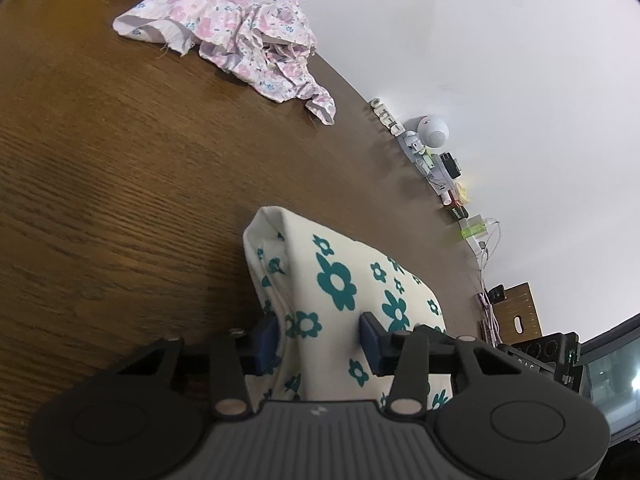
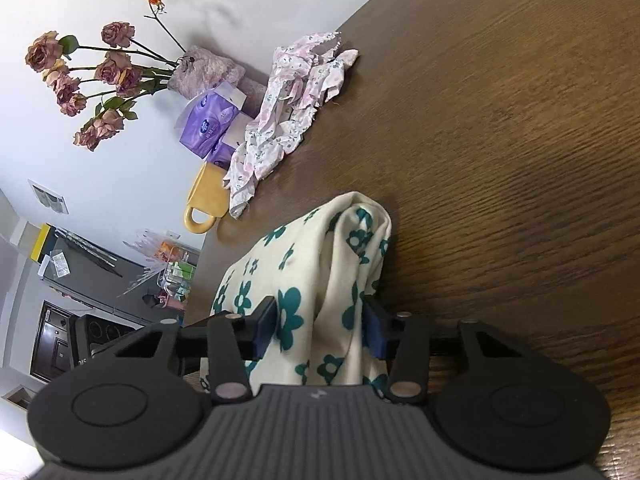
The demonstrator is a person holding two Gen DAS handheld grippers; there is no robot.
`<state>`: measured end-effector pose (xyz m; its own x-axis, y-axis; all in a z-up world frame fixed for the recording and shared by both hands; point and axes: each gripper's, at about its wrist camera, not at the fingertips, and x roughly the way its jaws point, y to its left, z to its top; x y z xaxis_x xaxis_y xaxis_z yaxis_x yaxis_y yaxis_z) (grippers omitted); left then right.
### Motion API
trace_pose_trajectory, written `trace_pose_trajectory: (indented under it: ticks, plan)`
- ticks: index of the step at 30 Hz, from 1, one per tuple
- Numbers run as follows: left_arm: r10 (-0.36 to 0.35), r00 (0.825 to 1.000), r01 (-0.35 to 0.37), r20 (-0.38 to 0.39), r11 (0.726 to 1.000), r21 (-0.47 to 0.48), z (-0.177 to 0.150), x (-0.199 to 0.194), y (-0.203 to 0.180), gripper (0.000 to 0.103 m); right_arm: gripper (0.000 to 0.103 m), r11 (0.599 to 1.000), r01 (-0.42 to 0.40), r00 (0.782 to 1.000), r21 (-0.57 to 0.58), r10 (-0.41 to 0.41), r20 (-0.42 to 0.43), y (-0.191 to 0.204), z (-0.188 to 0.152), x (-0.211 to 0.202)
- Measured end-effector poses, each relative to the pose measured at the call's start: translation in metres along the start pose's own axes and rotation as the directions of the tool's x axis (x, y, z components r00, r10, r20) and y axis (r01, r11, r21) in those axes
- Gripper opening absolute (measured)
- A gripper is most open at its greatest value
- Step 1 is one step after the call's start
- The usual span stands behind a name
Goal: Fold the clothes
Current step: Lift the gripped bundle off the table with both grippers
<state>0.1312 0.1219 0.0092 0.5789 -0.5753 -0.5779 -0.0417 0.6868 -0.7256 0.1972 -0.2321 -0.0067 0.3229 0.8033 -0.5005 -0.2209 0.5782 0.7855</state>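
A cream garment with teal flowers point(image 1: 340, 276) hangs bunched over the brown wooden table point(image 1: 120, 180). My left gripper point(image 1: 318, 342) is shut on it, with cloth filling the space between the blue pads. In the right wrist view the same cream garment point(image 2: 320, 248) rises to a folded peak, and my right gripper point(image 2: 320, 330) is shut on its near part. A crumpled pink floral garment point(image 1: 236, 28) lies loose at the far side of the table, also visible as a heap point(image 2: 292, 104) near the wall, apart from both grippers.
A yellow mug point(image 2: 206, 200), purple tissue packs point(image 2: 208, 120) and a vase of dried roses point(image 2: 92, 76) stand by the wall behind the pink garment. Small white gadgets and cables point(image 1: 436, 160) line the table's far edge. Bare wood point(image 2: 520, 140) spreads to the right.
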Motion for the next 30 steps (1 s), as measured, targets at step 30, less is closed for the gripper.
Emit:
trace_pose_trajectory:
  ticks: [30]
  plan:
    - [-0.063,0.997,0.060,0.045,0.996,0.068,0.014,0.004,-0.046,0.036,0.035,0.997,0.012,0.996,-0.076,-0.006,0.085,0.016,0.014,-0.036]
